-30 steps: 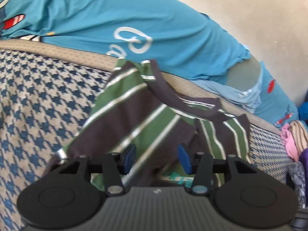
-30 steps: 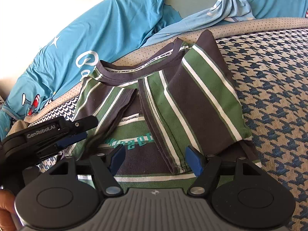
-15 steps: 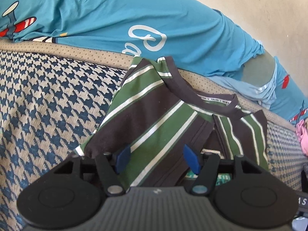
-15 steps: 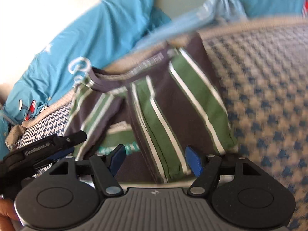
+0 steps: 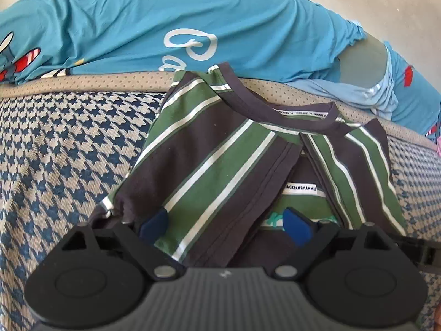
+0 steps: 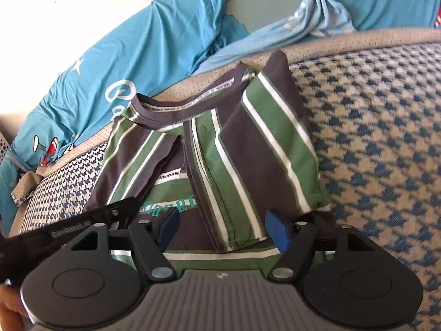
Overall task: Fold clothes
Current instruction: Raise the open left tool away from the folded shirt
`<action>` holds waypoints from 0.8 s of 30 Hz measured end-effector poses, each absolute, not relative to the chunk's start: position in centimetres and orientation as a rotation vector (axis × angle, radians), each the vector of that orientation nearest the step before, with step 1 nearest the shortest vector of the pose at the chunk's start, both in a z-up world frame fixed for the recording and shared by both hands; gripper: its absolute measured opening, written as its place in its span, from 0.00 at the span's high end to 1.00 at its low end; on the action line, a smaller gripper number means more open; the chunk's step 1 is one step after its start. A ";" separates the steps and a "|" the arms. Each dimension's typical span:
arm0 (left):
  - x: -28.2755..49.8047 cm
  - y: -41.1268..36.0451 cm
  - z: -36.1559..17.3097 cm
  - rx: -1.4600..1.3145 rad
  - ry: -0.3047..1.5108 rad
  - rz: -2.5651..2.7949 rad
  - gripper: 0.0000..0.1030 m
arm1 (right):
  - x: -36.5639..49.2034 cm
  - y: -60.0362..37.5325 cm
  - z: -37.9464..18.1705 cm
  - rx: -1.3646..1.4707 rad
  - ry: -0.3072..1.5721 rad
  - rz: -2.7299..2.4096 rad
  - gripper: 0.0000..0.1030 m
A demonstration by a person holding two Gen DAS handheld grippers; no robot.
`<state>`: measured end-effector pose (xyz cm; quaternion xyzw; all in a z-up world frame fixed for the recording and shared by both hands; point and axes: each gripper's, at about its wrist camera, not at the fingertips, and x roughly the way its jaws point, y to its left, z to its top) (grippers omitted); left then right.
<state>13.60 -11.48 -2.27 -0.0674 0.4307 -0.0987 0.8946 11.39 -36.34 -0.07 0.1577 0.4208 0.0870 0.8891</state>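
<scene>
Houndstooth mattress [image 5: 63,149], blue quilt [image 5: 137,27] bunched along the wall behind. Striped shirt [image 5: 215,160] lies flat near the mattress's far edge, both sleeves folded inward over the chest. Since the earlier frames the left gripper [image 5: 224,222] has come closer and lower over the left sleeve; right gripper [image 6: 222,227] view is sharp again, no blur. Both grippers gape wide, gripping nothing. Shirt hem hidden under the gripper bodies; chest print partly covered, unreadable. Left gripper's finger [image 6: 91,218] crosses the right view.
</scene>
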 end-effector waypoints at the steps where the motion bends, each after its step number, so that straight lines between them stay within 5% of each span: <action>1: 13.5 -11.1 -2.1 -0.157 0.893 -0.196 0.12 | 11.3 -36.5 0.3 0.313 0.848 0.181 0.33; 24: 11.0 -8.8 -1.2 -0.185 0.968 -0.111 0.04 | 16.1 -37.8 0.4 0.241 0.620 0.246 0.39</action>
